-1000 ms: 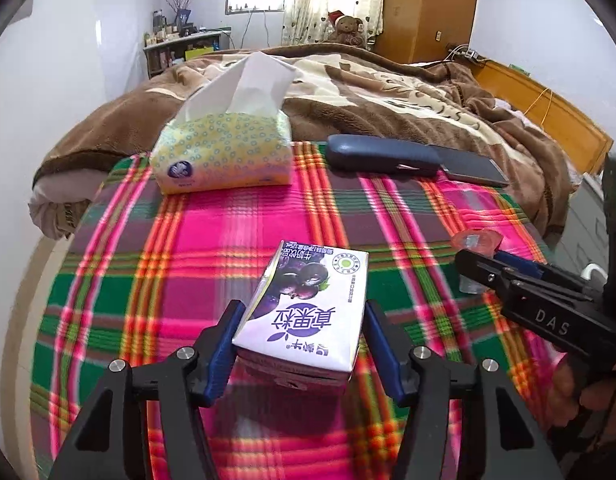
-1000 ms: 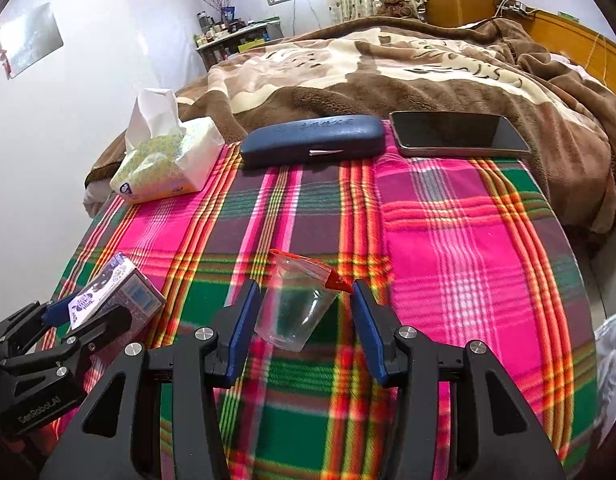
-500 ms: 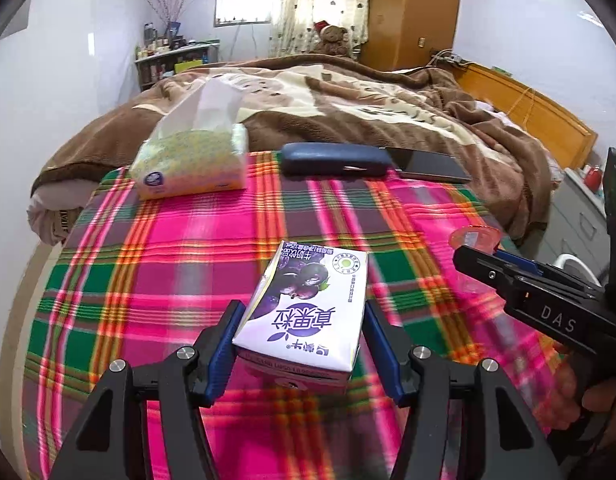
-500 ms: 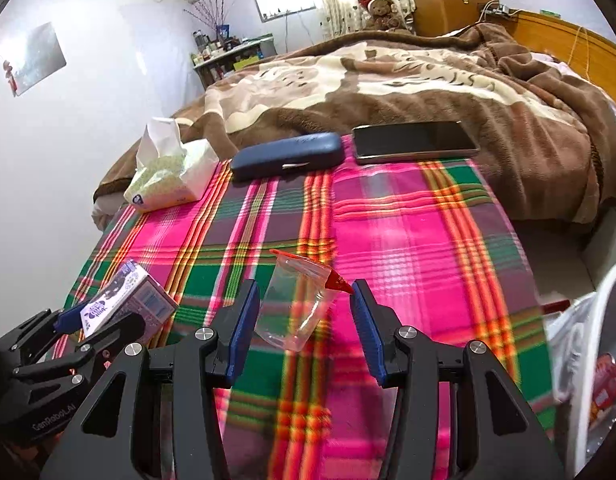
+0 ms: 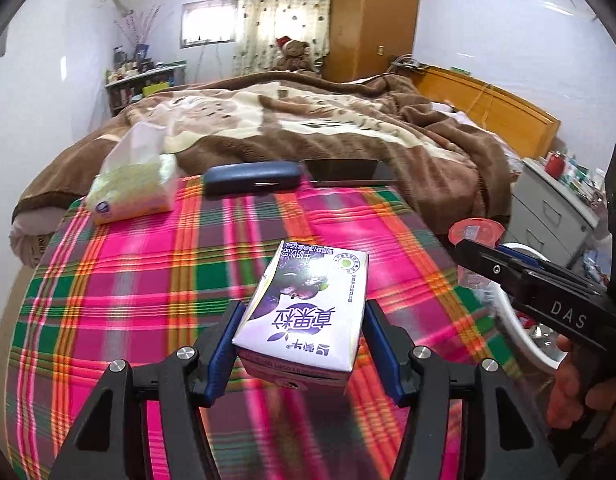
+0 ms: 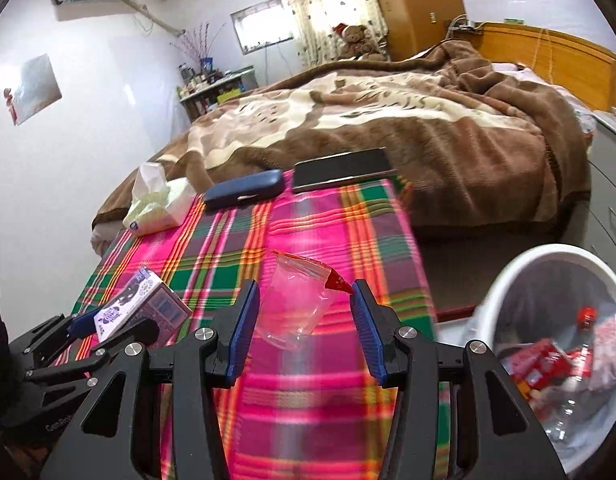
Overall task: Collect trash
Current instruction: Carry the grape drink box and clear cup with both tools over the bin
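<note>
Carton (image 5: 308, 312) sits low in the centre of my left view, clamped between my left gripper (image 5: 302, 344) pads, lifted off the plaid blanket (image 5: 148, 280). My right gripper (image 6: 304, 320) pinches a clear cup (image 6: 296, 308) with a red rim, low centre of its view; the far pad's contact looks firm, though blur makes that uncertain. A white bin (image 6: 508, 276) with trash shows lower right there.
</note>
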Demonstrator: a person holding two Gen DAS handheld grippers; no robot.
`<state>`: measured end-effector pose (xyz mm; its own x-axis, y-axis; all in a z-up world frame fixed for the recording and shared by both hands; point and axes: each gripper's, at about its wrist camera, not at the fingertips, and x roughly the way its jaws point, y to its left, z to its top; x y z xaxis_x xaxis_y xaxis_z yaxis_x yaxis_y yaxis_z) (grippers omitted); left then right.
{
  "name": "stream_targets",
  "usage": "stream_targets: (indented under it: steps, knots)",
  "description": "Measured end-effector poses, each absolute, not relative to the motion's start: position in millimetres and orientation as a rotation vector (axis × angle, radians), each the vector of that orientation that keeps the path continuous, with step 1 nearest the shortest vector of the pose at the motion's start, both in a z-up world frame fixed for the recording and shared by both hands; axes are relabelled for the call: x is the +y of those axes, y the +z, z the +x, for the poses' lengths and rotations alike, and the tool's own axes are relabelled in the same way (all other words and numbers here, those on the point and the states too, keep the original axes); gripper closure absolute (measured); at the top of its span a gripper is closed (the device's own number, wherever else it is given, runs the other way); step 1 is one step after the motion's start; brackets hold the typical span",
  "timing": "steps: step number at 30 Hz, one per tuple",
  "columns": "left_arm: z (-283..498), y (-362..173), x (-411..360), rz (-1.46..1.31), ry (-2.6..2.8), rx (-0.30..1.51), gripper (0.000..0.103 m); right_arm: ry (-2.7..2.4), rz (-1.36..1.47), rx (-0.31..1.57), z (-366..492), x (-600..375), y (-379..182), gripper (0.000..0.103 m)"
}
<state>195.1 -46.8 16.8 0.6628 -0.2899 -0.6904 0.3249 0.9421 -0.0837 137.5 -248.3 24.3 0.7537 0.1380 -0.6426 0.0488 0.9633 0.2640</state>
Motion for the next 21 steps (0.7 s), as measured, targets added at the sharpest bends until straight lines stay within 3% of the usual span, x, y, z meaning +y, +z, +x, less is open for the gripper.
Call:
stream_targets:
  steps: [21]
  knots:
    - [145, 33, -179, 0.126, -0.547, 0.724, 0.043, -0.133, 0.343, 0.646, 77, -345, 32, 0.055]
